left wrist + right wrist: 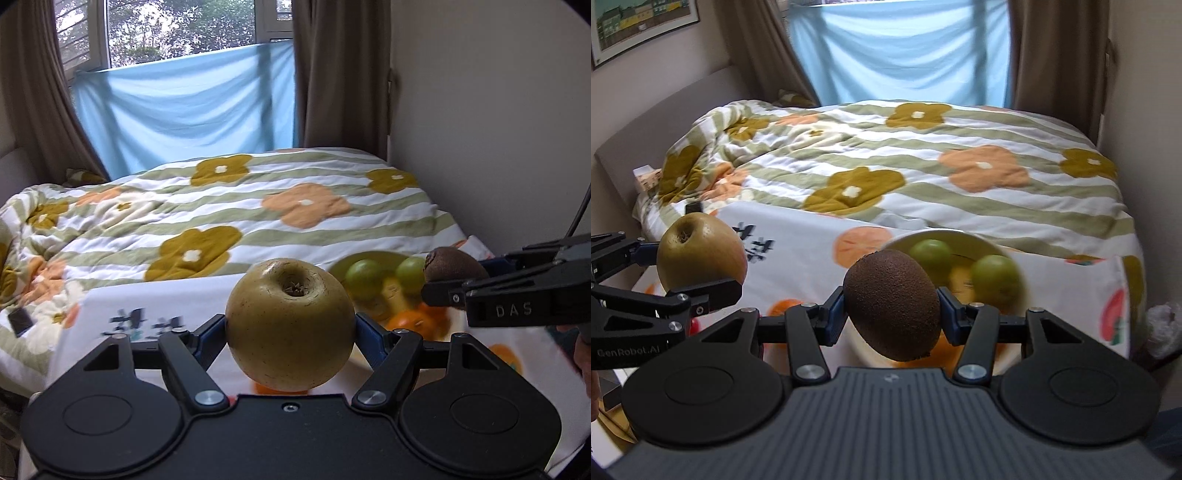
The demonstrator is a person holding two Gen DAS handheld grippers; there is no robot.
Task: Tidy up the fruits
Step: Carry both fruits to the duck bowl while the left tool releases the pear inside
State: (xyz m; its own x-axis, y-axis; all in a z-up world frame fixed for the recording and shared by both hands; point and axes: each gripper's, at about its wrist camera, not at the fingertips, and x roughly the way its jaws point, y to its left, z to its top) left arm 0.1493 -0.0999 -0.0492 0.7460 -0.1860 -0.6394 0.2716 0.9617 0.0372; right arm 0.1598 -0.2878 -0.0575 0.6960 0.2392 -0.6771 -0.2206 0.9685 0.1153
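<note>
My left gripper (291, 328) is shut on a yellow-green apple (290, 325) and holds it in the air over the fruit-print cloth; it also shows at the left of the right wrist view (701, 258). My right gripper (892, 314) is shut on a brown kiwi (892, 304) and holds it just above the near rim of a yellow bowl (1025, 291). The bowl holds two green round fruits (931, 254) and an orange fruit under them. In the left wrist view the kiwi (454, 267) hangs at the right beside the bowl (340, 269).
The fruit-print cloth (812, 251) covers a table next to a bed with a flower-pattern quilt (258, 206). An orange (410, 321) shows behind the left fingers. A wall is at the right, a window with a blue cloth (192, 103) behind.
</note>
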